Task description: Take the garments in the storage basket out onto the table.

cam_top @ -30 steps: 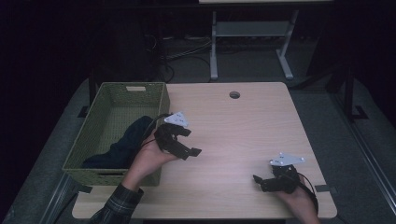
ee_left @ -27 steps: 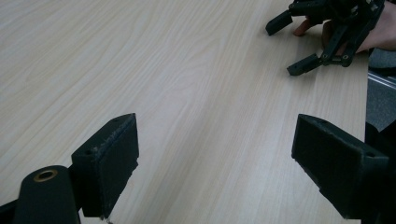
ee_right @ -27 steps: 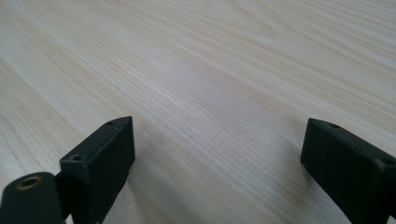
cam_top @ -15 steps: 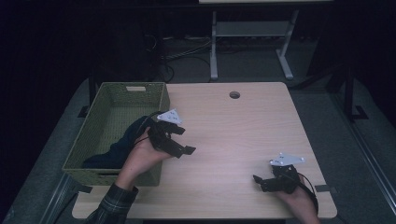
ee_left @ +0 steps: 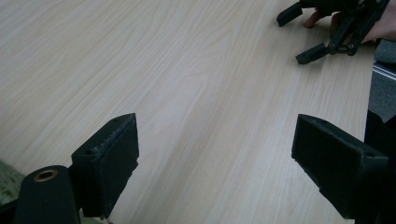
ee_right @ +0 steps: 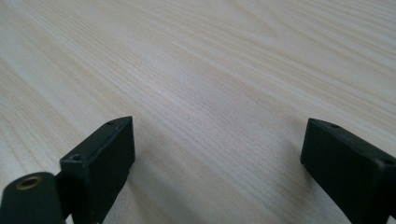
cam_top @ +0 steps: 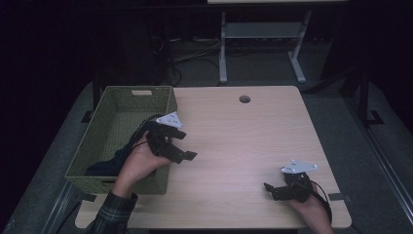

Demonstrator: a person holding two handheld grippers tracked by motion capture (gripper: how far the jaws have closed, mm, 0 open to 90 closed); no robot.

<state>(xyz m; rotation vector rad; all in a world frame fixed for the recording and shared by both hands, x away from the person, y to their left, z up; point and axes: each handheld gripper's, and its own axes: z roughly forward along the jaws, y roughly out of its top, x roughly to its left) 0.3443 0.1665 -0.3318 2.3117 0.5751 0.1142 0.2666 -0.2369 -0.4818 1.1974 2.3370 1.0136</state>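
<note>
A green woven basket (cam_top: 139, 89) stands on the left part of the light wooden table (cam_top: 243, 141). A dark cloth (cam_top: 109, 163) lies inside it. My left gripper (cam_top: 185, 145) hovers over the basket's right rim and points right across the table. Its jaws are open, and in the left gripper view (ee_left: 219, 140) there is only bare wood between them. My right gripper (cam_top: 270, 191) rests low near the front right corner, pointing left. It is open too, with nothing between its jaws (ee_right: 215, 144). The right gripper (ee_left: 327, 28) also appears at the top right of the left gripper view.
A round cable hole (cam_top: 244, 99) sits near the table's far edge. Beyond the table, the white legs of another desk (cam_top: 223, 53) and some cables stand on a dark floor. The table's edge (ee_left: 380, 70) runs close to the right gripper.
My left gripper has drifted a little to the left, toward the basket's rim, staying open. The right gripper has not moved.
</note>
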